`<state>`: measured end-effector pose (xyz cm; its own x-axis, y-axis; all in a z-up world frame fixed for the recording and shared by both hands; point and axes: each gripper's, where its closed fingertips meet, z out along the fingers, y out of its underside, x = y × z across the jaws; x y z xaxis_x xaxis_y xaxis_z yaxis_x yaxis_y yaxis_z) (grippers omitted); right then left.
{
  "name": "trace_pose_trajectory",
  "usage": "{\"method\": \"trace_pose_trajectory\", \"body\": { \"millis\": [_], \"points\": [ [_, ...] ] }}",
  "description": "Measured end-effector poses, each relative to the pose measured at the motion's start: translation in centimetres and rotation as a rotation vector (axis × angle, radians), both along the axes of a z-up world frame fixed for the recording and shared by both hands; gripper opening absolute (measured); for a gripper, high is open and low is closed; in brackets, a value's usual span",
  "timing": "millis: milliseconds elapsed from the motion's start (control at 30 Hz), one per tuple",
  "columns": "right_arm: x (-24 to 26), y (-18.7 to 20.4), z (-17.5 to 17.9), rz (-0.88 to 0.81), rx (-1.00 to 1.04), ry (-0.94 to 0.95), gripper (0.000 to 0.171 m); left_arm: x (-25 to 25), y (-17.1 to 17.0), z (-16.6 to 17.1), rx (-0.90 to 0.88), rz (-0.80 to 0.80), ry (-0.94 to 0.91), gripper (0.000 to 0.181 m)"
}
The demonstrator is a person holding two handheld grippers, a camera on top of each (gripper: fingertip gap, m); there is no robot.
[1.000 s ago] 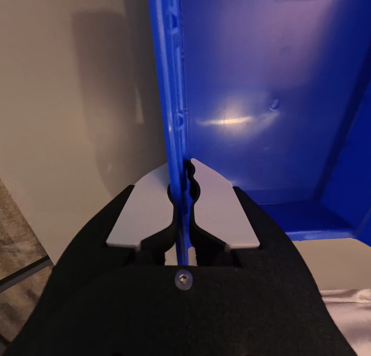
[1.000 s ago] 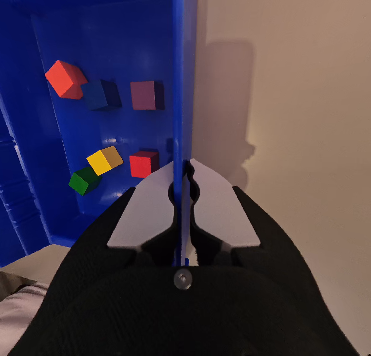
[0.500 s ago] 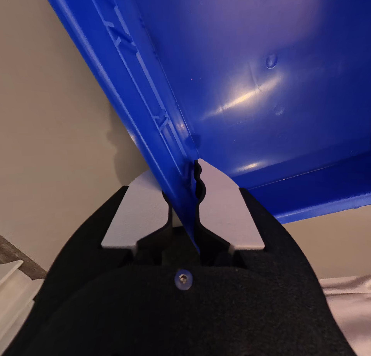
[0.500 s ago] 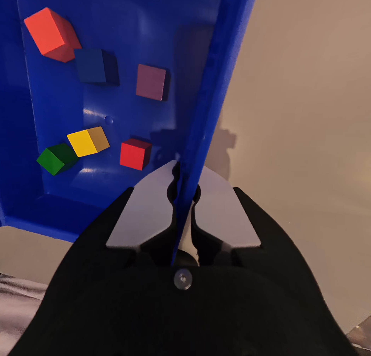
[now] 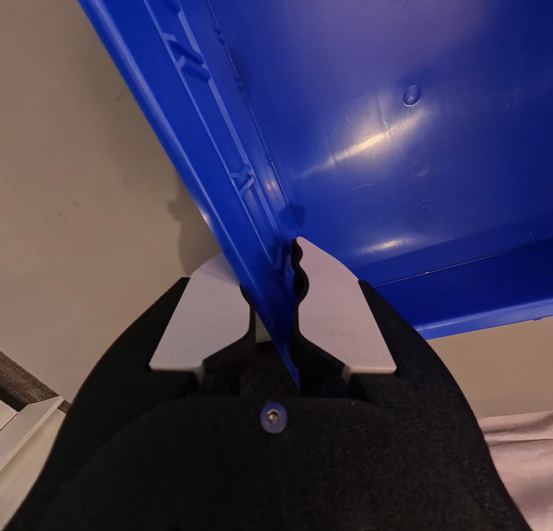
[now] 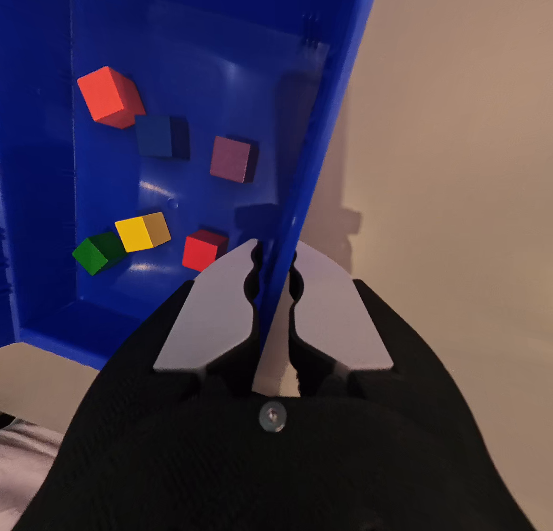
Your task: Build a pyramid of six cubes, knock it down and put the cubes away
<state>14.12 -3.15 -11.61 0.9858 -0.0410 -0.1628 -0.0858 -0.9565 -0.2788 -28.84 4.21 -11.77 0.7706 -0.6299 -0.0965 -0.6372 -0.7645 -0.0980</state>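
A blue plastic bin (image 6: 194, 52) holds several cubes on its floor: orange (image 6: 104, 97), dark blue (image 6: 154, 136), purple (image 6: 230, 159), yellow (image 6: 134, 233), green (image 6: 91, 254) and red (image 6: 199, 251). My right gripper (image 6: 276, 247) is shut on the bin's right wall, one finger inside and one outside. In the left wrist view the bin (image 5: 374, 97) shows only bare floor. My left gripper (image 5: 269, 253) is shut on its left wall, and the outer fingertip is hidden behind the rim. In both views the wall runs slantwise through the jaws.
The bin is over a beige tabletop (image 5: 74, 187), which also shows right of the bin in the right wrist view (image 6: 449, 157). A white ledge (image 5: 24, 432) and grey floor lie at the lower left. Pale cloth (image 5: 526, 462) is at the near edge. About 45 centimetres separates my left fingertips from my right.
The bin walls, upright in the picture a second ago, now lean outward in both views. The cubes keep their places in the bin. My right fingers stand slightly wider around the wall.
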Motion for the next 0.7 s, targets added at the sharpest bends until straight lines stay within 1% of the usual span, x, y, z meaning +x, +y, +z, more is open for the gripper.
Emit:
{"method": "trace_pose_trajectory", "body": {
  "millis": [67,167,333,433,500,567,633,700],
  "points": [
    [-0.2,0.0,-0.3,0.0,-0.015,0.003,0.017,0.4,0.0,0.0,0.009,-0.011,0.002,0.023],
    [-0.1,0.1,-0.8,0.002,-0.043,-0.042,0.018,0.7,-0.1,0.0,0.016,-0.031,0.014,0.025],
    [0.3,0.0,-1.1,-0.01,-0.068,-0.079,0.012,1.1,-0.5,0.0,0.012,-0.05,0.009,0.028],
    [0.4,0.0,-1.2,-0.022,-0.078,-0.089,0.014,1.3,-0.7,0.2,0.003,-0.07,-0.009,0.029],
    [0.4,-0.1,-1.4,-0.021,-0.095,-0.101,0.016,1.6,-0.8,0.8,0.005,-0.102,-0.057,0.033],
    [0.3,-0.8,-2.3,0.008,-0.163,-0.105,0.02,1.6,-1.1,1.8,-0.004,-0.123,-0.116,0.039],
    [0.0,-0.7,-2.3,0.026,-0.16,-0.096,0.016,1.1,-1.2,3.0,0.002,-0.13,-0.166,0.041],
    [-0.4,-0.8,-2.4,0.015,-0.157,-0.038,0.012,0.1,-0.8,4.7,0.041,-0.119,-0.217,0.042]
  ]
}}
